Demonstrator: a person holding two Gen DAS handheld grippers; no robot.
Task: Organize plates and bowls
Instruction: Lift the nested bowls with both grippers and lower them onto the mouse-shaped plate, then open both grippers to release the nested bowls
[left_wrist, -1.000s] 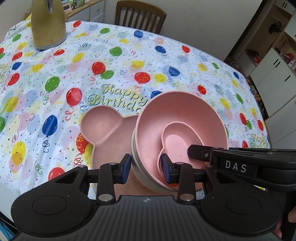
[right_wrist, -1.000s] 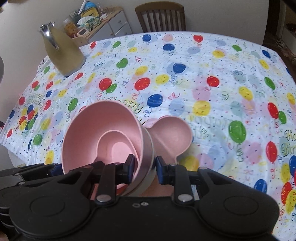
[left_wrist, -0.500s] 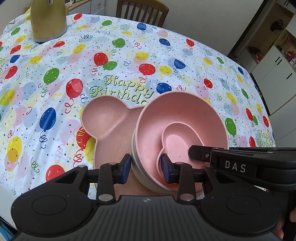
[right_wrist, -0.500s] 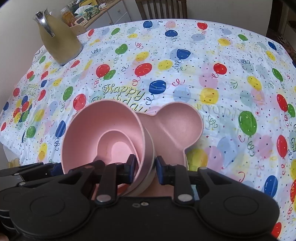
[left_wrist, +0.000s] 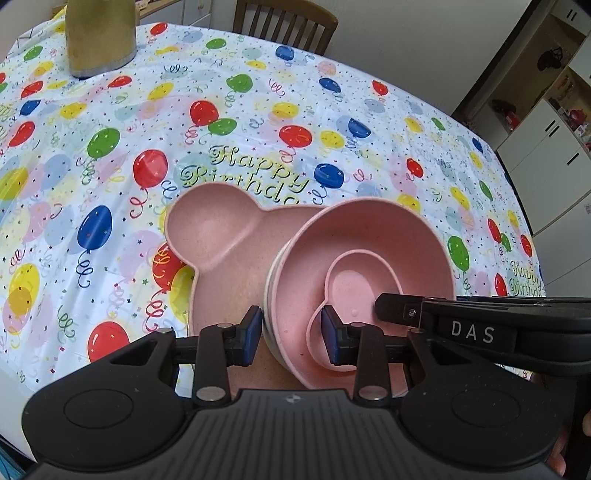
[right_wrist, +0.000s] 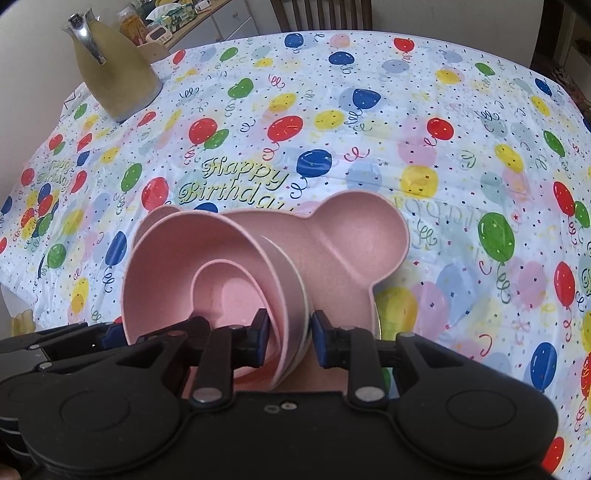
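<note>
Where both grippers grip: two nested bowls (left_wrist: 369, 254), one eared plate (left_wrist: 218, 236).

Directly ahead of the left gripper (left_wrist: 290, 330) and the right gripper (right_wrist: 290, 339), the bear-shaped plate (left_wrist: 221, 236) and the stacked bowls (left_wrist: 369, 251) block the near desk (left_wrist: 332, 92). Beyond them the desk lies open ahead and to both sides. Far ahead-left stands a yellow jug (right_wrist: 110, 70); a chair (left_wrist: 284, 22) closes the far edge.

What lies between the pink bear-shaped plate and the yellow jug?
Only bare balloon tablecloth lies between plate and jug, seen in both wrist views.
</note>
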